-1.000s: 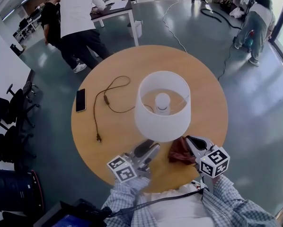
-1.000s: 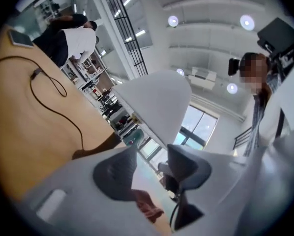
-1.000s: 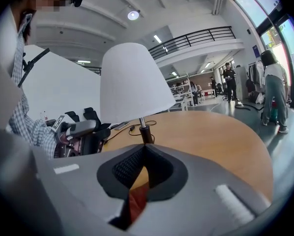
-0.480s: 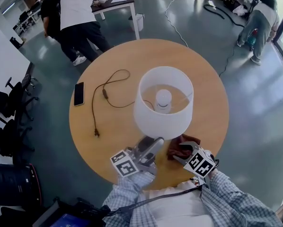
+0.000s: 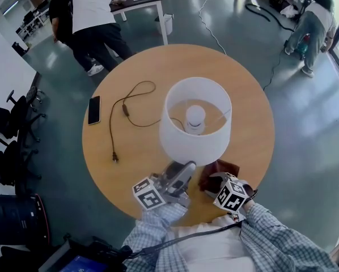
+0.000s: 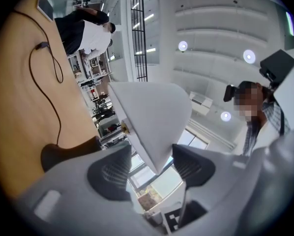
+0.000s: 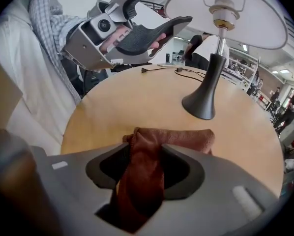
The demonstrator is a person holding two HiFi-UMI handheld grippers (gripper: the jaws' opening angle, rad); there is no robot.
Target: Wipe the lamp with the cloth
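- Right gripper (image 5: 212, 183) came down; its jaws just opened, brown cloth (image 7: 147, 166) loose between them on the table (image 5: 130, 169) by the lamp (image 7: 208, 95).
- Left gripper (image 5: 186, 168) jaws just opened around the lampshade (image 6: 152, 117) rim.

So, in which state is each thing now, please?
Lamp: upright, unplugged.
Cord: loose on table, plug free.
Phone: flat, screen dark.
Cloth: bunched on table.
Left gripper: open, jaws have just been opening, shade edge between them.
Right gripper: open, jaws have just been opening, cloth between them.
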